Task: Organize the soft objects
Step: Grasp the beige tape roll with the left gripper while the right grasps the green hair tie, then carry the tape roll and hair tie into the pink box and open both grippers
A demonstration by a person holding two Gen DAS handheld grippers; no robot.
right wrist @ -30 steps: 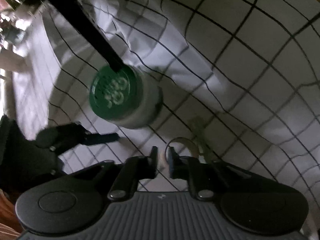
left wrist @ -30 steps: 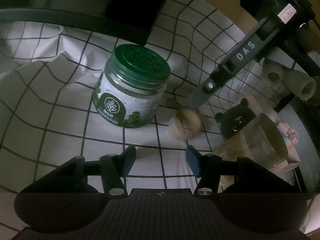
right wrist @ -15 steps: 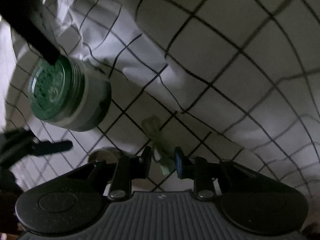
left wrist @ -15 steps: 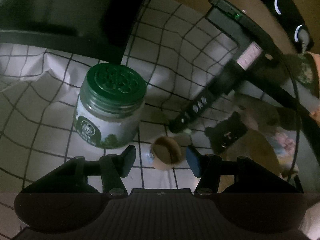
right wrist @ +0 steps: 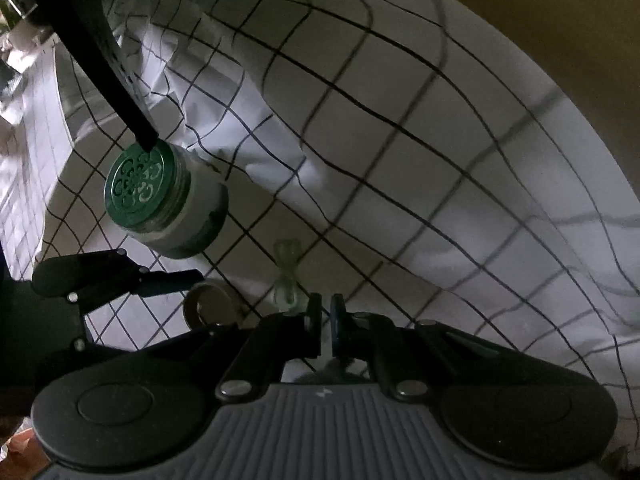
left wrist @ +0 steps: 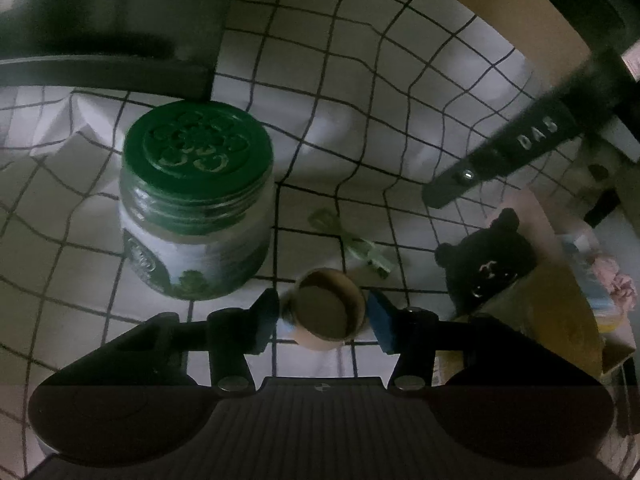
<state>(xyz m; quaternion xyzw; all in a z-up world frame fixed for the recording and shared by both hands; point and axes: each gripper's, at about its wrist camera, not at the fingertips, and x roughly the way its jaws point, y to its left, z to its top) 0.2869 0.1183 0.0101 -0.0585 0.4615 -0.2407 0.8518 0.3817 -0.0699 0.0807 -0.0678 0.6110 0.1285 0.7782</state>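
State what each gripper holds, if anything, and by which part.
Nothing is held yet. On the left gripper, jaws are closing around the small tan cup, pads not yet pressing its wall. The right gripper is shut, empty.

A rumpled checked cloth [left wrist: 400, 92] carries a green-lidded jar [left wrist: 196, 200], a small cup [left wrist: 328, 312] and a pale clip [left wrist: 360, 248].

Black plush bear [left wrist: 486, 262] partly hidden behind box; right gripper [left wrist: 500, 160] motion-blurred.

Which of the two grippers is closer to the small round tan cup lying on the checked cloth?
Left. The left gripper straddles the small round tan cup, jaws closing. The right gripper, shut, is beside it.
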